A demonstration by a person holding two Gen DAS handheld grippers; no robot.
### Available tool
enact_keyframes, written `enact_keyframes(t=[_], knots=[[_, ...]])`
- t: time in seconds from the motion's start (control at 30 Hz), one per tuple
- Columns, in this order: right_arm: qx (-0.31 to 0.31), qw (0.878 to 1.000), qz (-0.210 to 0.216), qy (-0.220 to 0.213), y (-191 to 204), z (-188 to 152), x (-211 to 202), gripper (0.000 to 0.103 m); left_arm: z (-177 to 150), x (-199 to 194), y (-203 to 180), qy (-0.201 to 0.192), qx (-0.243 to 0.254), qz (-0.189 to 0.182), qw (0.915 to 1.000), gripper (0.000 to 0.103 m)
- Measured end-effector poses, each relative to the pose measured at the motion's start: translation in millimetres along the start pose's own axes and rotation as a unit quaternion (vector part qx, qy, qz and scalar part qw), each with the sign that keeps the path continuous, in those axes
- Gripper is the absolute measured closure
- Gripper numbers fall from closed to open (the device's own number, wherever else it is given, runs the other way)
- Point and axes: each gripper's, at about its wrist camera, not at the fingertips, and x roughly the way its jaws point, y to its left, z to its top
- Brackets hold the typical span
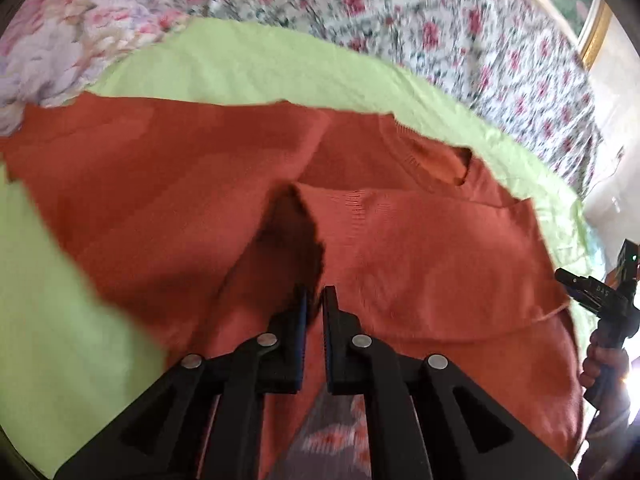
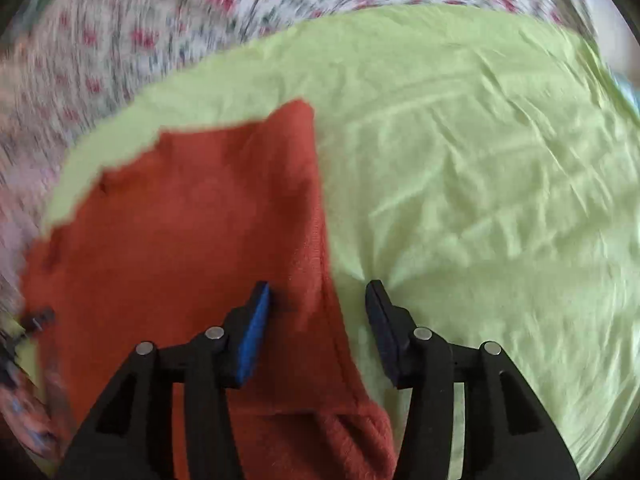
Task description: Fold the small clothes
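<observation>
Your left gripper (image 1: 315,300) has its fingers (image 1: 298,320) nearly together, pinching a raised fold of the orange sweater (image 1: 420,248). Your right gripper (image 2: 318,294) has its fingers (image 2: 256,320) parted with no pad pressing: one sits over the sweater (image 2: 180,240), the other over the green sheet (image 2: 480,160), and the sweater's edge runs between them. The sweater lies partly folded on the sheet (image 1: 240,60), its collar (image 1: 436,160) facing away from you. The sheet covers a floral bedspread (image 1: 400,8).
</observation>
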Motion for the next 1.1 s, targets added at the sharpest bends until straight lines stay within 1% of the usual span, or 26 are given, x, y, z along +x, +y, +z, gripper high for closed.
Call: enact_keyframes(t=[0.03, 0.1, 0.13, 0.17, 0.2, 0.23, 0.27, 0.33, 0.37, 0.4, 0.43, 0.47, 0.5, 0.57, 0.63, 0.7, 0.73, 0.8, 0.83, 0.87, 0.9, 0.93, 1.0, 1.1], knots=[[0.001, 1.0, 0.028, -0.01, 4.0, -3.0, -12.5, 0.053, -3.6, -13.4, 8.4, -0.011, -0.009, 0.001, 0.9999, 0.094], [-0.013, 0.998, 0.05, -0.023, 16.4, -12.3, -29.0, 0.051, -5.2, -30.1, 26.2, -0.025, -0.03, 0.001, 0.9993, 0.084], [-0.025, 0.997, 0.065, -0.024, 27.4, -19.4, -35.7, 0.05, -5.0, -36.6, 38.2, -0.03, -0.046, 0.006, 0.9985, 0.075], [-0.031, 0.996, 0.075, -0.021, 33.0, -25.5, -39.3, 0.049, -3.8, -42.8, 55.7, -0.035, -0.067, 0.01, 0.9971, 0.07], [-0.037, 0.995, 0.087, -0.016, 38.7, -32.9, -41.6, 0.048, -1.7, -45.5, 70.5, -0.038, -0.084, 0.012, 0.9957, 0.069], [-0.041, 0.994, 0.097, -0.008, 44.2, -39.9, -41.3, 0.047, 1.8, -46.9, 87.0, -0.038, -0.104, 0.021, 0.9937, 0.063], [-0.044, 0.994, 0.103, 0.0, 48.2, -46.7, -40.6, 0.047, 7.1, -47.6, 107.2, -0.038, -0.129, 0.032, 0.9904, 0.058], [-0.048, 0.992, 0.113, 0.015, 57.2, -58.6, -37.3, 0.047, 15.3, -50.1, 142.4, -0.045, -0.169, 0.039, 0.9838, 0.056], [-0.049, 0.992, 0.118, 0.021, 60.0, -63.7, -34.6, 0.047, 22.5, -50.8, 166.1, -0.046, -0.201, 0.045, 0.9775, 0.055], [-0.052, 0.99, 0.125, 0.03, 65.4, -69.6, -32.1, 0.047, 26.5, -52.8, 180.8, -0.048, -0.22, 0.043, 0.9734, 0.054], [-0.055, 0.99, 0.127, 0.036, 67.2, -75.2, -30.0, 0.047, 32.8, -54.3, 197.2, -0.053, -0.242, 0.034, 0.9683, 0.049], [-0.058, 0.989, 0.128, 0.042, 71.5, -79.6, -28.6, 0.047, 41.1, -56.3, 215.3, -0.063, -0.263, 0.022, 0.9625, 0.04], [-0.06, 0.988, 0.132, 0.046, 72.9, -85.5, -27.5, 0.047, 47.5, -55.6, 229.1, -0.07, -0.278, 0.022, 0.9578, 0.037], [-0.064, 0.987, 0.135, 0.056, 80.4, -91.7, -24.9, 0.047, 63.9, -51.2, 257.5, -0.077, -0.303, 0.039, 0.949, 0.035], [-0.071, 0.986, 0.136, 0.061, 88.8, -93.5, -21.3, 0.047, 77.6, -41.5, 281.4, -0.076, -0.315, 0.051, 0.9445, 0.035], [-0.074, 0.984, 0.144, 0.069, 98.7, -94.7, -17.4, 0.047, 90.9, -29.0, 299.9, -0.076, -0.323, 0.061, 0.9413, 0.035], [-0.077, 0.984, 0.147, 0.072, 102.4, -96.7, -17.6, 0.047, 97.9, -25.9, 307.1, -0.083, -0.326, 0.064, 0.9395, 0.035], [-0.082, 0.982, 0.152, 0.074, 108.5, -98.1, -19.2, 0.047, 107.3, -24.3, 313.2, -0.097, -0.326, 0.069, 0.9378, 0.041], [-0.083, 0.982, 0.154, 0.074, 110.0, -98.7, -20.4, 0.047, 110.6, -23.3, 314.7, -0.101, -0.323, 0.076, 0.938, 0.071], [-0.084, 0.981, 0.157, 0.074, 111.0, -99.6, -22.2, 0.047, 113.5, -19.4, 315.1, -0.095, -0.316, 0.083, 0.9403, 0.1], [-0.084, 0.981, 0.16, 0.074, 112.3, -100.4, -23.9, 0.047, 114.9, -17.0, 316.3, -0.087, -0.312, 0.084, 0.9423, 0.097], [-0.085, 0.98, 0.162, 0.074, 112.8, -101.1, -25.1, 0.047, 114.9, -16.9, 311.9, -0.088, -0.305, 0.086, 0.9444, 0.097], [-0.089, 0.98, 0.162, 0.071, 115.0, -102.0, -28.7, 0.047, 116.1, -23.3, 292.8, -0.1, -0.28, 0.097, 0.9499, 0.098], [-0.086, 0.981, 0.165, 0.061, 113.5, -101.1, -34.4, 0.047, 109.1, -43.7, 252.2, -0.124, -0.242, 0.081, 0.9588, 0.098]])
